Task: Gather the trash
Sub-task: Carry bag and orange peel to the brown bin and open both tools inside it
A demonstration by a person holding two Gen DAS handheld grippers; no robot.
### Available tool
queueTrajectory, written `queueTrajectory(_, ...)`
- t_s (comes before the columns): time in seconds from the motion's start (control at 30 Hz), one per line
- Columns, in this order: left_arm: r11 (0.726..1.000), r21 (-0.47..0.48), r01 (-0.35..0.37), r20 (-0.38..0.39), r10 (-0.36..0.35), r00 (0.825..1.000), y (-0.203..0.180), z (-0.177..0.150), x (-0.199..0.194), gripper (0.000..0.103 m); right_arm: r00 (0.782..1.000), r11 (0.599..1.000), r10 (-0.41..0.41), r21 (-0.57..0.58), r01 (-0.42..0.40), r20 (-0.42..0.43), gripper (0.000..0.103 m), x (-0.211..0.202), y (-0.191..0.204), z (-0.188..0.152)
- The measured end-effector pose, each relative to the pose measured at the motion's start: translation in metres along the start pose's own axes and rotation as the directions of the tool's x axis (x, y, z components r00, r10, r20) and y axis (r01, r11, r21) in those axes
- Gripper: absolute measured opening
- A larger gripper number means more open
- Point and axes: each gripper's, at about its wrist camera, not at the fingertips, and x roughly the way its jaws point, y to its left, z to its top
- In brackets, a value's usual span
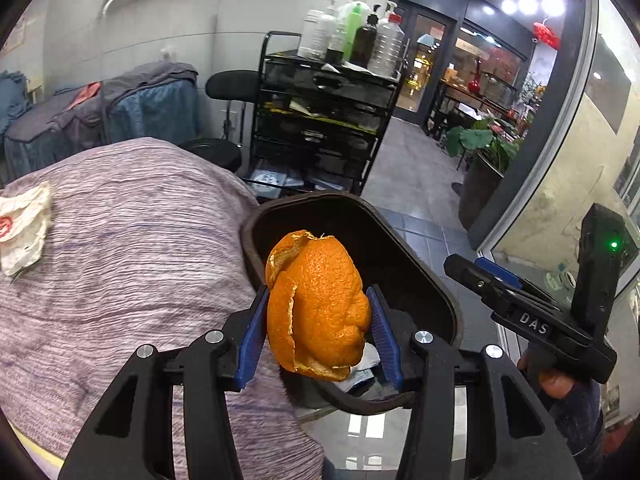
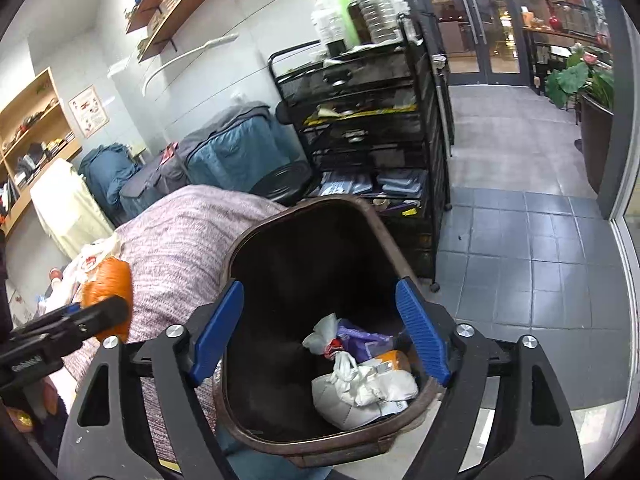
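Orange peel (image 1: pixel 318 306), light and soft, sits pinched mid-body in our left gripper (image 1: pixel 318 320) above the bin (image 1: pixel 424 272); our right gripper (image 2: pixel 320 332) gapes empty.

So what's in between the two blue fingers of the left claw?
An orange peel, squeezed by the left claw, with the brown trash bin behind. The left wrist view shows it best.

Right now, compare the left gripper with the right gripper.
The left gripper is shut on the orange peel; the right gripper is open and holds nothing. The left gripper sits near the trash bin's rim by the purple blanket; the right gripper hangs over the bin's opening. Both have blue pads on black frames.
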Motion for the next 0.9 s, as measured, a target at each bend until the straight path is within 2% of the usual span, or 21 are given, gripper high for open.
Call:
queueTrajectory(0.37, 0.997, 0.081, 0.012, -0.085, -0.005, 0.996, -0.026, 0.008, 0.049, 0.048, 0.997, 0.997, -0.06, 0.048, 0.059, 0.038, 0.08, -0.013, -0.027, 0.007)
queueTrajectory(0.9, 0.993, 0.117, 0.014, -0.126, 0.001, 0.992, -0.039, 0.009, 0.071, 0.048, 0.995, 0.994, -0.089, 0.075, 0.085, 0.048, 0.08, -0.016, -0.039, 0.007)
